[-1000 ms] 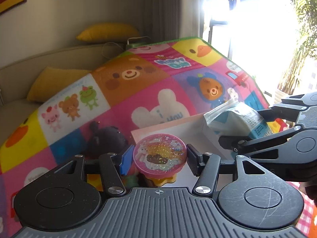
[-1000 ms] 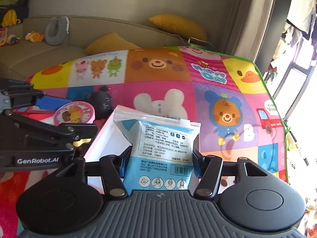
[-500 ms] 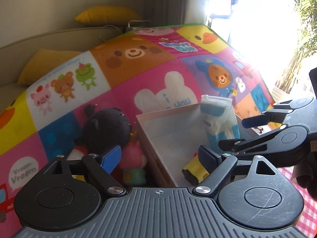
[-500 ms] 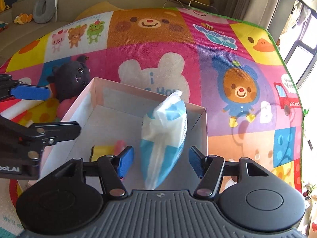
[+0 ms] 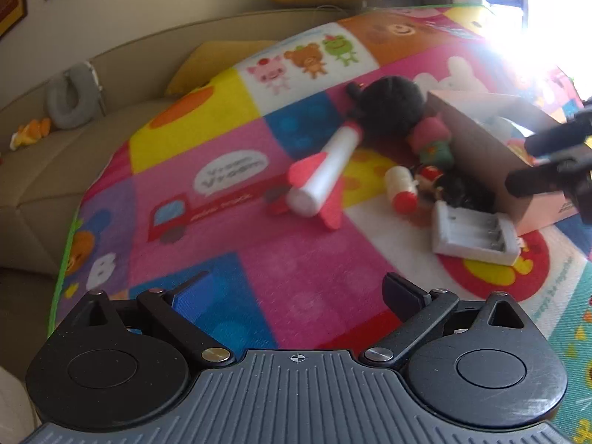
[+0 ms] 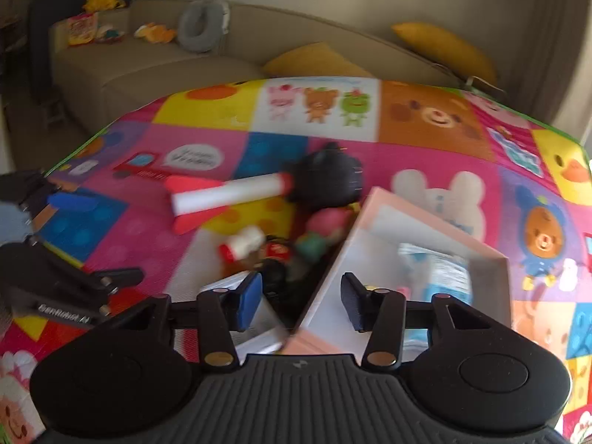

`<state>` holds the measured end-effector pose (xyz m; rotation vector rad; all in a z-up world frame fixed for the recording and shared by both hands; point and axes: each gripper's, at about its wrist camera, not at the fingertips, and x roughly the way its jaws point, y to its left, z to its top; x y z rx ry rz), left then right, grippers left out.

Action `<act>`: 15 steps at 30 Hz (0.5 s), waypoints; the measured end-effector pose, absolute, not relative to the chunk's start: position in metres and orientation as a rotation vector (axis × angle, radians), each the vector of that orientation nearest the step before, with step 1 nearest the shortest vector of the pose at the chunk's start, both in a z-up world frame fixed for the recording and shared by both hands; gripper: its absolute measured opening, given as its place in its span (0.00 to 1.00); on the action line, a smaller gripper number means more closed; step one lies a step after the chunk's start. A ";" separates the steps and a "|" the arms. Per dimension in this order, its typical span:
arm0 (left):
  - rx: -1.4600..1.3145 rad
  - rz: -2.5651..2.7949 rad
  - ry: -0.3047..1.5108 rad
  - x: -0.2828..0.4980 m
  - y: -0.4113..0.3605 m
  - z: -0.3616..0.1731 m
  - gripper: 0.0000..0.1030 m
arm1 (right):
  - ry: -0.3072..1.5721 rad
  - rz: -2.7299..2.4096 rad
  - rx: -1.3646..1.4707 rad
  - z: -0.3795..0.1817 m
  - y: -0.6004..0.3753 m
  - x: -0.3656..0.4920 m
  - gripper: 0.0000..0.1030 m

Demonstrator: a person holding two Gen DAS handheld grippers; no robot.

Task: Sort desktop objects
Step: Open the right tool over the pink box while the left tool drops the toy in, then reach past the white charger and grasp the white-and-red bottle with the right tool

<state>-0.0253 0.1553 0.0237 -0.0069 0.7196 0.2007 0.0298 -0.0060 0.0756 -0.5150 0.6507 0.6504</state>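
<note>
Beside the pink box [image 6: 425,222] on the bright play mat [image 5: 229,199], toys lie in a heap. Left of the box, the left claw [image 5: 296,288] is opening wide and holds nothing; the white-and-red rocket [image 5: 325,174] lies well ahead of it. Over the box's near corner, the right claw [image 6: 301,298] is closing on nothing. A blue-and-white packet [image 6: 440,270] lies inside the box.
</note>
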 end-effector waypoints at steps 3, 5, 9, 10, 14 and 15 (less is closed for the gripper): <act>-0.044 0.223 0.718 -0.037 0.167 0.022 0.98 | 0.679 0.676 -0.573 0.050 0.025 0.016 0.43; -0.058 0.223 0.706 -0.044 0.171 0.021 0.99 | 0.704 0.658 -0.581 0.036 0.037 0.020 0.43; -0.079 0.219 0.709 -0.050 0.176 0.019 0.99 | 0.751 0.643 -0.549 0.013 0.051 0.039 0.44; -0.083 0.221 0.710 -0.051 0.178 0.018 0.99 | 0.763 0.648 -0.538 0.011 0.054 0.042 0.45; -0.106 0.238 0.715 -0.056 0.184 0.017 0.99 | 0.798 0.684 -0.462 0.012 0.053 0.043 0.47; -0.110 0.241 0.717 -0.056 0.184 0.017 0.99 | 0.811 0.718 -0.456 0.013 0.053 0.038 0.49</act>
